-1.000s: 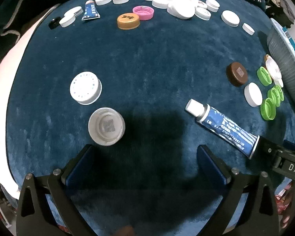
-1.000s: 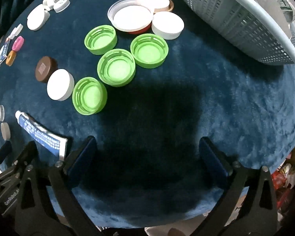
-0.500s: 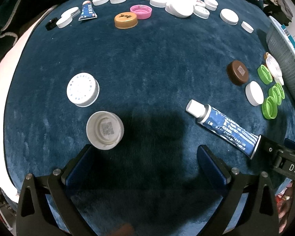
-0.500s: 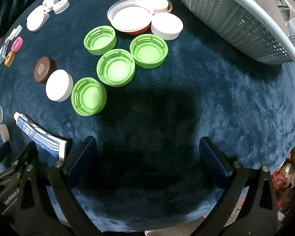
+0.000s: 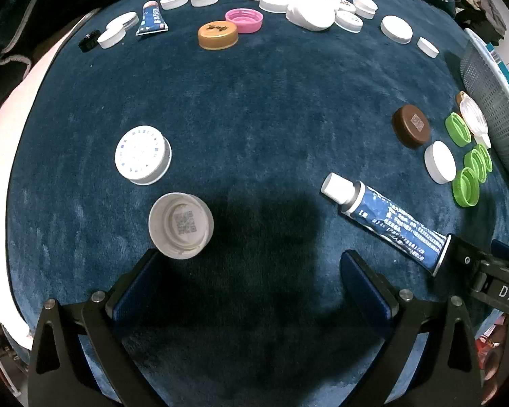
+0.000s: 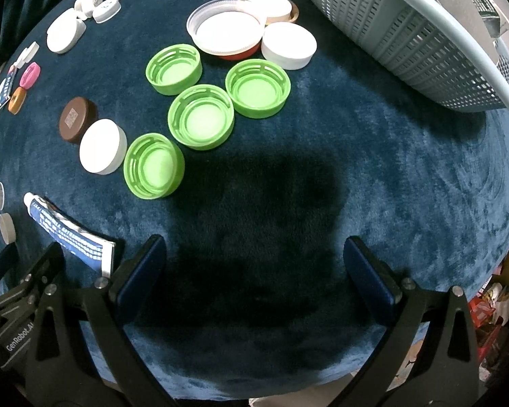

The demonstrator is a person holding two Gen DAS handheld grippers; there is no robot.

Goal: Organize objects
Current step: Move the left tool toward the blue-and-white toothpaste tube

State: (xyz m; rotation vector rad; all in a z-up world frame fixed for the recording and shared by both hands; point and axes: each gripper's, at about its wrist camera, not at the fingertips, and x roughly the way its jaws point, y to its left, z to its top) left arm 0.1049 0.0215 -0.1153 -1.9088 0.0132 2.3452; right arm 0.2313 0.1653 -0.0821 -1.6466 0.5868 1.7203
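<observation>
Many bottle caps and two tubes lie on a dark blue cloth. My left gripper point(image 5: 251, 281) is open and empty above the cloth. An upturned white cap point(image 5: 181, 225) lies by its left finger, a white cap point(image 5: 142, 154) beyond it, and a blue tube point(image 5: 383, 224) to the right. My right gripper point(image 6: 254, 268) is open and empty. Several green caps point(image 6: 200, 117) lie ahead of it, with the same blue tube point(image 6: 68, 234) at its left.
A grey perforated basket point(image 6: 407, 30) stands at the right. A brown cap point(image 5: 411, 126), an orange cap point(image 5: 218, 35), a pink cap point(image 5: 244, 19), a small blue tube point(image 5: 152, 18) and several white caps point(image 5: 310, 13) lie along the far edge. The right gripper's body point(image 5: 492, 285) shows at lower right.
Both grippers have drifted slightly; the left view shows the two white caps a little lower and further left. Nothing was grasped or released.
</observation>
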